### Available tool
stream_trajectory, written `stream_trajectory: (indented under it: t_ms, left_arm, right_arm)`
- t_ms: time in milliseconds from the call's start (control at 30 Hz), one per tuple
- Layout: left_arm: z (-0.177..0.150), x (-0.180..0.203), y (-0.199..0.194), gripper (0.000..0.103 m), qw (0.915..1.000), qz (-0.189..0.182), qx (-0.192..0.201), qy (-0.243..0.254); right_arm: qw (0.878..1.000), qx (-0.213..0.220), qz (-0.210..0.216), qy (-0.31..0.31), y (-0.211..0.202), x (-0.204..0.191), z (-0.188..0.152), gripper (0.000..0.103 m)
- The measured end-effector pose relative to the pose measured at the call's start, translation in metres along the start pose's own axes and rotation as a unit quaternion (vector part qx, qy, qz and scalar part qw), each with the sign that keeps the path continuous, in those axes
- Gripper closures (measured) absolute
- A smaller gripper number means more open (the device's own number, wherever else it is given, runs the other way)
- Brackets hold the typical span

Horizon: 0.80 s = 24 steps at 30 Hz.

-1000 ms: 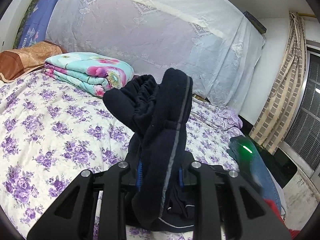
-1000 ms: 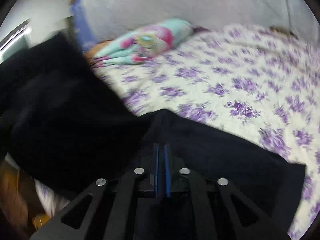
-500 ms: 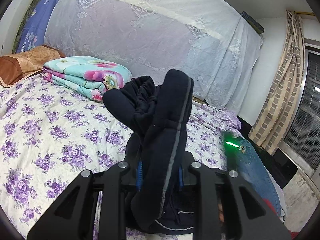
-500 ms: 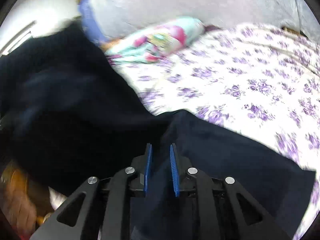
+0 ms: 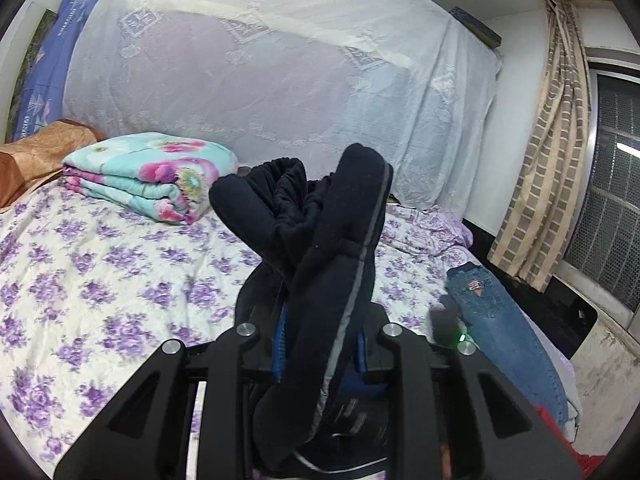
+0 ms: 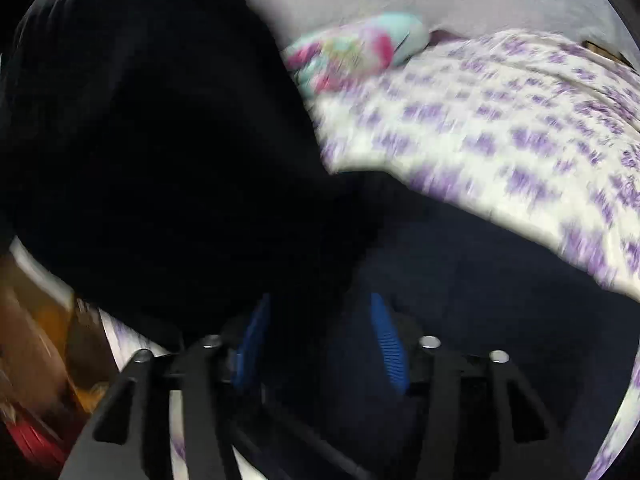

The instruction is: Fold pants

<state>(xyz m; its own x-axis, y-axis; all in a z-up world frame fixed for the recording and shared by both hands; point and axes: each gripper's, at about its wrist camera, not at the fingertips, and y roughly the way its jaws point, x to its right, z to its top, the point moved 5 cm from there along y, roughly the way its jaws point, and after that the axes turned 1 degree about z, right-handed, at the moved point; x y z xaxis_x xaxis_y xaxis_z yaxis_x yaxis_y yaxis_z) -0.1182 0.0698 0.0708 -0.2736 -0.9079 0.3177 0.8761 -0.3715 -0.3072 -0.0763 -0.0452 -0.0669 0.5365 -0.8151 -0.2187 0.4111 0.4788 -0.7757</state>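
The left gripper (image 5: 320, 350) is clamped on a thick bunched section of the dark navy fleece pants with a grey side stripe (image 5: 320, 248), which stand up out of its blue pads and flop forward above the bed with the white, purple-flowered sheet (image 5: 100, 272). The right gripper (image 6: 320, 340) has its 2 blue pads spread apart, with dark cloth lying between and in front of them; that view is badly motion-blurred, so whether the pads touch the fabric cannot be told, but they are not pinching it. Most of the pants fill the left and lower part of the right wrist view, draped over the sheet. Judging from this, the step in hand is regrasping: the left holds 1 end up while the right looks for a new hold. To do it well, the right should close on a single clean edge, such as a hem or the waistband, rather than on a wad, and the 2 grips should then draw apart so the legs hang flat before being laid down. A slack, bunched hold like the left's risks a lumpy fold. No containers show in either view; a folded turquoise-and-pink floral blanket (image 5: 148, 176) and blue denim jeans (image 5: 504, 328) lie directly on the bed.
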Motion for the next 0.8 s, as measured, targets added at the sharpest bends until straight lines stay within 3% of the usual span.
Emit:
stream_trajectory:
  t_ms: [67,167,200,267,333,433,567,600,700,800]
  left_arm:
    - [-0.001,0.008,0.004,0.079,1.0000,-0.005,-0.005,0.002]
    - [-0.002,0.021,0.003,0.080,0.9998,-0.004,-0.009,0.019]
    - [-0.001,0.026,0.000,0.079,0.9996,-0.003,-0.007,0.027]
    - [0.000,0.035,-0.002,0.079,0.9992,-0.005,-0.003,0.040]
    - [-0.003,0.044,-0.001,0.079,0.9987,-0.007,-0.003,0.051]
    - [-0.012,0.063,0.011,0.079,0.9972,-0.013,-0.012,0.072]
    - [-0.034,0.102,0.038,0.080,0.9920,-0.028,-0.038,0.117]
    - [-0.039,0.112,0.044,0.080,0.9901,-0.029,-0.043,0.130]
    - [-0.055,0.134,0.060,0.080,0.9857,-0.031,-0.056,0.156]
    - [-0.074,0.149,0.077,0.080,0.9821,-0.039,-0.076,0.168]
  right_arm:
    - [0.999,0.026,-0.022,-0.041,-0.002,-0.008,0.000,0.045]
    - [0.995,0.091,0.035,0.008,-0.049,0.004,-0.001,0.044]
    - [0.991,0.127,0.029,0.007,-0.077,0.013,-0.005,0.042]
    - [0.984,0.177,-0.014,0.007,-0.116,0.034,-0.017,0.020]
    - [0.975,0.212,-0.056,0.024,-0.146,0.065,-0.032,0.012]
    - [0.962,0.232,-0.064,0.126,-0.168,0.126,-0.063,0.012]
    - [0.935,0.224,0.010,0.275,-0.151,0.186,-0.106,0.012]
    - [0.923,0.217,0.031,0.316,-0.150,0.197,-0.113,0.013]
    - [0.910,0.252,0.038,0.326,-0.163,0.202,-0.119,0.014]
    - [0.914,0.239,0.027,0.328,-0.160,0.204,-0.120,0.014]
